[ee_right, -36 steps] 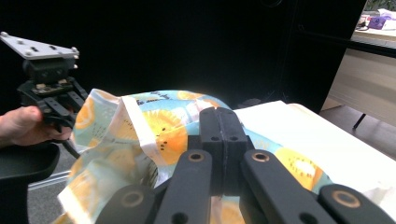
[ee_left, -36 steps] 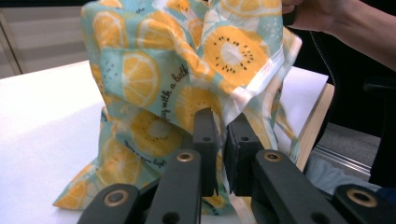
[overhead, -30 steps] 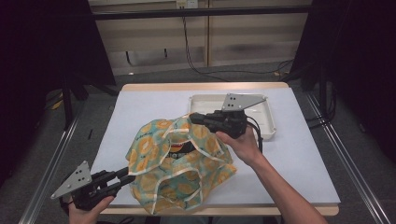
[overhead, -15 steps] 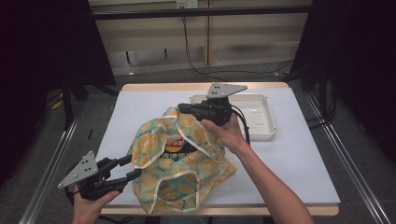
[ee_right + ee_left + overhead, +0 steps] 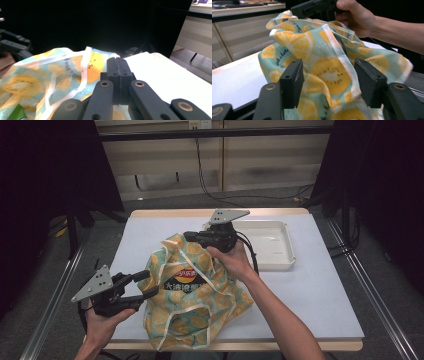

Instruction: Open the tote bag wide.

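Observation:
A cloth bag [image 5: 200,307] printed with orange and kiwi slices sits slumped on the white table [image 5: 320,295]. A chips packet [image 5: 187,274] shows through its mouth. My right gripper [image 5: 189,236] is shut on the bag's top rim and holds it up; in the right gripper view the jaws [image 5: 117,60] meet, with the bag [image 5: 25,85] beyond them. My left gripper [image 5: 150,284] is at the bag's left side. Its jaws have just been opening and now stand apart [image 5: 328,80], with bag fabric [image 5: 329,72] bulging between them and the pads not pressing on it.
A white rectangular tray [image 5: 286,247] lies at the table's back right, just behind my right hand. Metal rails run along both sides of the table. Dark stands and cables are on the floor beyond the far edge.
My left gripper's jaws have opened and the hand has risen toward the bag's side. My right gripper has moved left with the bag's rim, pulling the mouth wider.

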### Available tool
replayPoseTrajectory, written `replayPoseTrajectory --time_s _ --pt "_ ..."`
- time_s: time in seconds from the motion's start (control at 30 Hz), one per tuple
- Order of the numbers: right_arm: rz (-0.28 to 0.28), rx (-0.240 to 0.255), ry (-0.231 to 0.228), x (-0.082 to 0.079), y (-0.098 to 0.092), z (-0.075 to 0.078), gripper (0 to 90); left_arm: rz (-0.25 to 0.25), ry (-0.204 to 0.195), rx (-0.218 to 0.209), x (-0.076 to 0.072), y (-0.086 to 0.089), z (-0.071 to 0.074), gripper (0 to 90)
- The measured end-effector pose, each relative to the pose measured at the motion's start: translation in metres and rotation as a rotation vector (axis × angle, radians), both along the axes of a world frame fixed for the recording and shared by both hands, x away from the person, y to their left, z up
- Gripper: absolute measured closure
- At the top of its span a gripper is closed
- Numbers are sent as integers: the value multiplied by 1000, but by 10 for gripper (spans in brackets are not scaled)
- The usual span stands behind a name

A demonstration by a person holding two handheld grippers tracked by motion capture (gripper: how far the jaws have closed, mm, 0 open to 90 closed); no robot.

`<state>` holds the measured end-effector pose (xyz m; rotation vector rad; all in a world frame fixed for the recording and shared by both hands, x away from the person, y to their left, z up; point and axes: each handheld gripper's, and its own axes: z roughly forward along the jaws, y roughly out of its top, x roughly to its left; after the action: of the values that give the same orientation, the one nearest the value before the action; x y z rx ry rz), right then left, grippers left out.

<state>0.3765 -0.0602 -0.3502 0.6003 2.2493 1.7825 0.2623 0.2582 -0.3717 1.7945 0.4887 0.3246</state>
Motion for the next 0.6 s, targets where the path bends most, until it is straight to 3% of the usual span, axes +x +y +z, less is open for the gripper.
replayPoseTrajectory --time_s 0.03,0.17,0.2,0.23,0.27,0.3,0.33,0.37,0.4,0.47,0.6 --pt "-2 4 2 0 0 -1 900 -28 7 -11 5 0 -1 523" --pt "16 3 14 -3 -1 -4 900 -35 18 -6 13 0 -5 843" --pt "15 -1 14 -5 -2 -5 897 -37 18 5 14 0 -6 883" --pt "19 -1 12 -7 -3 -5 880 -33 24 7 14 0 -6 896" --pt "9 -5 11 -11 -6 -4 781 -17 30 19 13 1 -6 900" --pt "9 -5 11 -11 -6 -4 781 -17 30 19 13 1 -6 900" --pt "-2 -5 2 -17 -12 -1 685 -12 28 20 14 2 -6 900" --pt "-2 -5 2 -17 -12 -1 685 -1 29 23 14 4 -6 900" --pt "-11 -5 -1 -25 -20 3 596 -1 28 21 14 6 -6 900" --pt "-12 -8 -5 -30 -24 5 559 5 34 14 15 8 -5 900" --pt "-14 -9 -21 -56 -45 8 456 22 33 8 18 10 -6 900"
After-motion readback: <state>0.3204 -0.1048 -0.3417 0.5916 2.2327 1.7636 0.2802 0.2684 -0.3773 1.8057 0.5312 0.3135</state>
